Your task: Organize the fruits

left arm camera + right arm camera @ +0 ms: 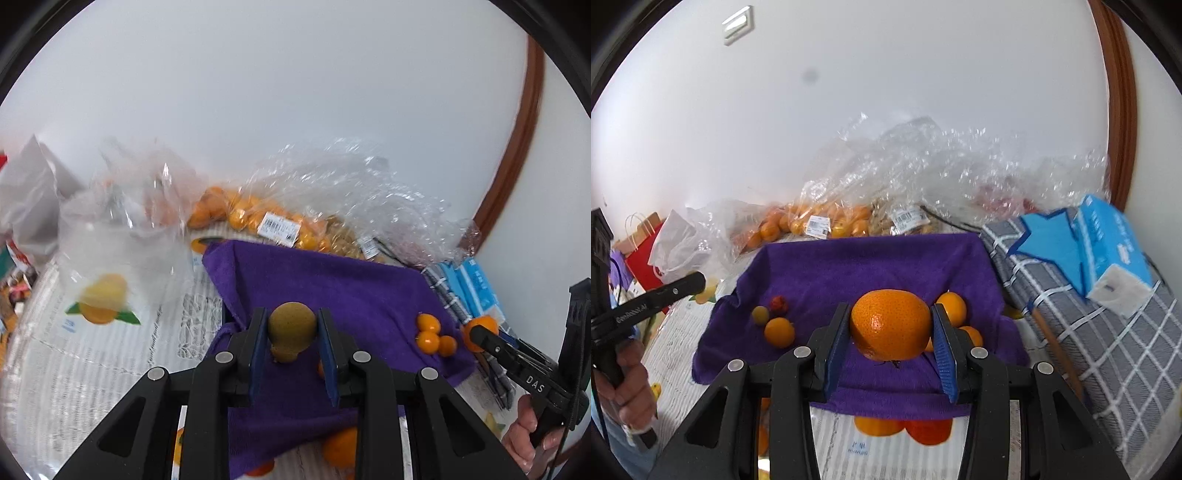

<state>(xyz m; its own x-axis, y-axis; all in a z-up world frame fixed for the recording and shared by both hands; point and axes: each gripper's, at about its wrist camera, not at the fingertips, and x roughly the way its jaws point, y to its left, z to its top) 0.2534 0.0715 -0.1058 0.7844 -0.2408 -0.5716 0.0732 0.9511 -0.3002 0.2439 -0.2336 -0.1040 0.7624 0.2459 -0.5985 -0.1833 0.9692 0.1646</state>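
Now left claw [292,338] grips kiwi [291,328]; right claw [891,332] grips orange [890,324].

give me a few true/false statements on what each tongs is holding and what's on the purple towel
1. The right tongs grip a large orange. True.
2. The left tongs are empty. False: they grip a brown-green pear-shaped fruit.
3. The purple towel is bare. False: small oranges and a red fruit lie on it.
4. Clear bags of oranges sit behind the towel. True.
5. A blue tissue box lies on checked cloth. True.
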